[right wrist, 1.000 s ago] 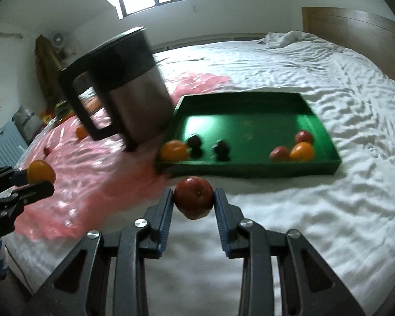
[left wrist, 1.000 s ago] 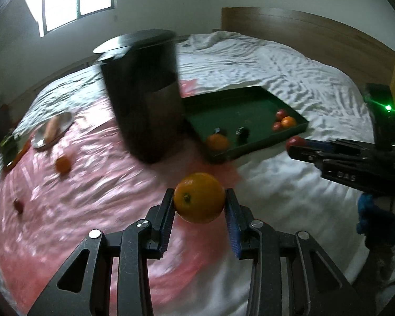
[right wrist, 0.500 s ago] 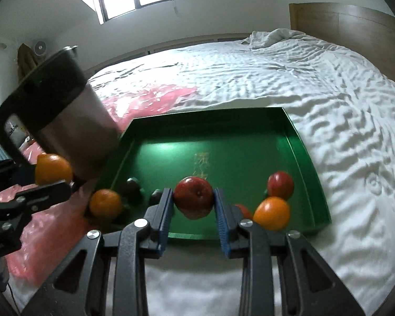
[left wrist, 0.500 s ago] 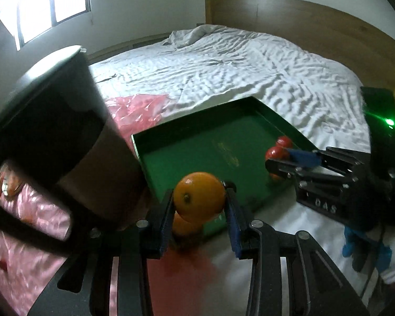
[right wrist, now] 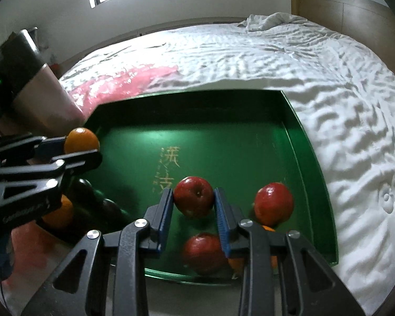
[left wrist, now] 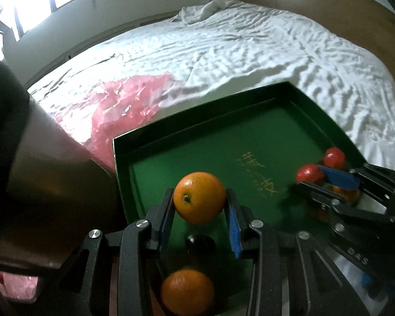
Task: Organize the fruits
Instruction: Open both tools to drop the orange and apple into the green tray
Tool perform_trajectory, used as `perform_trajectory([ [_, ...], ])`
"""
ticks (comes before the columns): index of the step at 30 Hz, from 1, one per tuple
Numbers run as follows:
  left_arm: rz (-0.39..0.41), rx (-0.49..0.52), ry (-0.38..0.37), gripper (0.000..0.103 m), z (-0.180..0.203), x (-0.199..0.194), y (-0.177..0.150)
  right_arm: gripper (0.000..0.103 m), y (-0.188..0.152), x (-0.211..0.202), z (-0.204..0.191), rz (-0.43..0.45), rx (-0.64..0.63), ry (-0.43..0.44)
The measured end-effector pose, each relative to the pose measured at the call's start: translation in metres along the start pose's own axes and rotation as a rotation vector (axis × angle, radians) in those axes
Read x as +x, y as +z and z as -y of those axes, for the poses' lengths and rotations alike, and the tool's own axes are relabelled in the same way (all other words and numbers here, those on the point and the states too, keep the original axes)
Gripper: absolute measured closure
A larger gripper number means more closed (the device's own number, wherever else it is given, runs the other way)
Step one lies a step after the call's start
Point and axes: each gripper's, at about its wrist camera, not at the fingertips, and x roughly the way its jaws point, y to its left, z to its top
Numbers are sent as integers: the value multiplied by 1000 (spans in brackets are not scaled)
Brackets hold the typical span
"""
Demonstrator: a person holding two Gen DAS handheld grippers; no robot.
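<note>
Both grippers are over the green tray [right wrist: 306, 142], each loaded. The left gripper [left wrist: 199, 217] is clamped on an orange [left wrist: 199, 197], pads pressing both sides, fruit held clear above the tray floor near the tray's left side. The right gripper [right wrist: 194, 212] is clamped on a red apple [right wrist: 194, 197], same kind of grip, held above the tray's near-right area.

Already lying in the tray: a second orange [left wrist: 187, 292] and a dark fruit [left wrist: 200, 241] under the left gripper (two dark ones show in the right wrist view, [right wrist: 83, 188] and next to it), plus two more red apples near the right gripper, one [right wrist: 273, 203] just right of its fingers and one [right wrist: 202, 252] below the held apple. Something orange sits partly hidden behind the right gripper's finger, can't make out more.

The tray lies on a white bedsheet [right wrist: 276, 60], gold characters printed on its floor. A pink plastic sheet [left wrist: 123, 102] is spread on the bed left of the tray, and a dark metal jug [right wrist: 36, 89] stands on it, touching or nearly touching the tray's left edge (hard to tell).
</note>
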Motion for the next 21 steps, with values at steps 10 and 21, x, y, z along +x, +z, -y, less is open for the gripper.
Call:
perform_trajectory([
  [10, -80, -9, 4, 70, -1, 34, -7, 65, 0, 10, -10, -23, -67, -10],
  [21, -47, 9, 46, 65, -2, 19, -4, 64, 2, 5, -9, -21, -47, -17],
])
